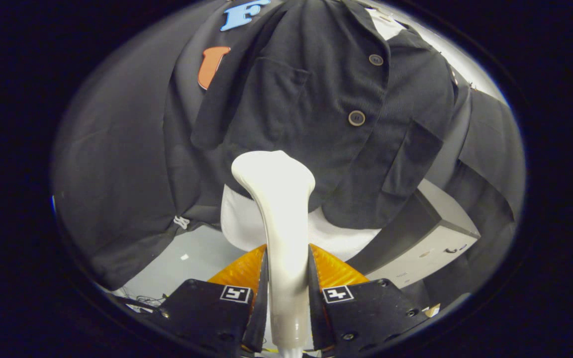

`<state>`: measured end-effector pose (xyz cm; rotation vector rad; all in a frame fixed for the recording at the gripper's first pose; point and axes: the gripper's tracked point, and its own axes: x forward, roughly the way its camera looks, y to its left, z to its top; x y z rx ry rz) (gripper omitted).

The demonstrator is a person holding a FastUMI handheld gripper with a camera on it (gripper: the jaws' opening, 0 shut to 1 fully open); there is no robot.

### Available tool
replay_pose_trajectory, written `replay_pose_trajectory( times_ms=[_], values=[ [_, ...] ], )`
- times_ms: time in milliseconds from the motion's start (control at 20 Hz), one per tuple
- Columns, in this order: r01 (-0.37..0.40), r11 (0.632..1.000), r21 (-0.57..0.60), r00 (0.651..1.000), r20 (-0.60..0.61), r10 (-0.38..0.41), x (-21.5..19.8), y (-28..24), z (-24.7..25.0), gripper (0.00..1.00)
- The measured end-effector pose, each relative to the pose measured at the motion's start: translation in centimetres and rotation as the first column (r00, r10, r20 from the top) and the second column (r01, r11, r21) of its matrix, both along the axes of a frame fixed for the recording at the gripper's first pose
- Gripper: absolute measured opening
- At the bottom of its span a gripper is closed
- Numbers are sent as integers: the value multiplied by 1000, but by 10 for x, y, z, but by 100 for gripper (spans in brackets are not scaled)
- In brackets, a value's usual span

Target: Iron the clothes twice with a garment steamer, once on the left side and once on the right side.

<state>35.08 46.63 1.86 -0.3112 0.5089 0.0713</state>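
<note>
The gripper (286, 293) squeezes the white steamer (279, 219) tight between both fingers, its head up near the bottom of the dark jacket (316, 109) hanging just ahead, so I think a steaming pass comes next, gliding along one side.

A recording booth: black cloth wall (117, 149), jacket (326, 99) hung on display

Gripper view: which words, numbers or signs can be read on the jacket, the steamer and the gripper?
No text can be read.
Gripper, shut on the steamer: bears two square black-and-white code tags, no letters.
White cabinet: faint marks, too small to read.
Jacket and steamer: plain.
</note>
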Motion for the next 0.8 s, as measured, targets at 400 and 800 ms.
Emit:
replay_pose_trajectory(
  times_ms=[400, 800],
  values=[
    [1, 996, 89, 1000, -24, 1, -12, -15, -1, 39],
    [-64, 962, 264, 993, 110, 36, -51, -88, 36, 39]
  ],
)
